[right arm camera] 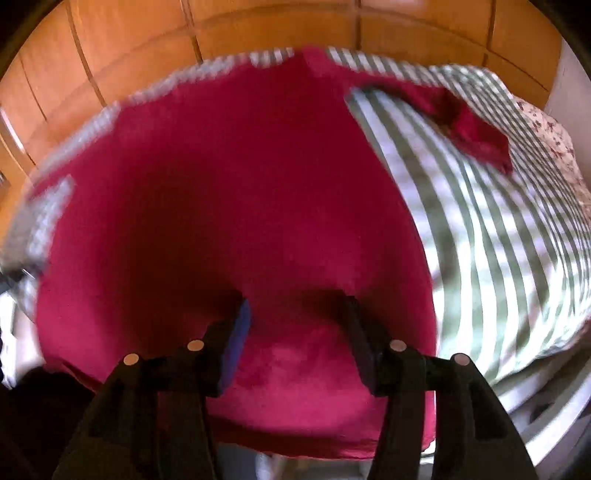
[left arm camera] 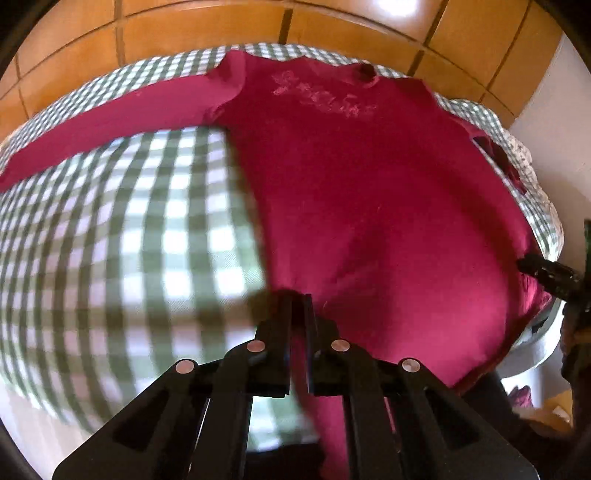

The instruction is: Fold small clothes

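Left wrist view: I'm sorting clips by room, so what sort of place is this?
Probably a bedroom: the red shirt lies on a green-checked bedcover, a floral pillow or sheet sits at its edge, and wooden panelling stands behind.

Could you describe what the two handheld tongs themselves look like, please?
Both are matte black. The left tongs have flat slab fingers on angular linkage arms, each pivot capped by a round silver pin. The right tongs share that build and show blue pads on the fingers' inner faces. No cables or markings show.
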`<move>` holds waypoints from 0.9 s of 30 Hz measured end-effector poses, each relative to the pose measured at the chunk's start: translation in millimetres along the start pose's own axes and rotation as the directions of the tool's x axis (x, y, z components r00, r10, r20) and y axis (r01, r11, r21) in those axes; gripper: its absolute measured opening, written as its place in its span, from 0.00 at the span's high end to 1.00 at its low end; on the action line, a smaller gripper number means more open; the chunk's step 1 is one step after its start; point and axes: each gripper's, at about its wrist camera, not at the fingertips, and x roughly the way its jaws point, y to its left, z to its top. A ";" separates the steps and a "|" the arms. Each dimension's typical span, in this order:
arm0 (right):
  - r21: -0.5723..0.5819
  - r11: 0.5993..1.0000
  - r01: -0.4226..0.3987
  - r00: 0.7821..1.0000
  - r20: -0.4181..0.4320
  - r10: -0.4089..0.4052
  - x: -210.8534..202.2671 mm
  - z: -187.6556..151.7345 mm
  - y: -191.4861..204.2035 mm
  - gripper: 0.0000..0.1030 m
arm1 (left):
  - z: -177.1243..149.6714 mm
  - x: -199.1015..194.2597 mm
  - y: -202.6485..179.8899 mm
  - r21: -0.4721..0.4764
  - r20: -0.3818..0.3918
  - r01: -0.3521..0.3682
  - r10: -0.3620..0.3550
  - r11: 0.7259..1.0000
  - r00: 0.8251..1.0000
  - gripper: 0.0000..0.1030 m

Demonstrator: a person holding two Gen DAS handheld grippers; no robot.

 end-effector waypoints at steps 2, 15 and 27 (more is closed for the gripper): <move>0.041 0.999 -0.030 1.000 -0.001 0.030 -3.0 -2.6 -7.7 0.50 | -6.0 -6.8 5.2 -0.017 0.008 -0.008 0.008 1.000 1.000 0.94; 0.199 0.979 -0.048 0.998 0.053 0.038 -14.6 27.7 -35.5 0.44 | 71.2 0.3 -29.8 -0.097 0.245 0.021 0.004 0.995 0.969 0.39; 0.295 0.932 0.208 0.959 0.128 -0.255 12.2 123.9 -119.2 0.47 | 77.8 55.1 -38.3 0.017 0.226 -0.081 0.075 0.997 0.971 0.29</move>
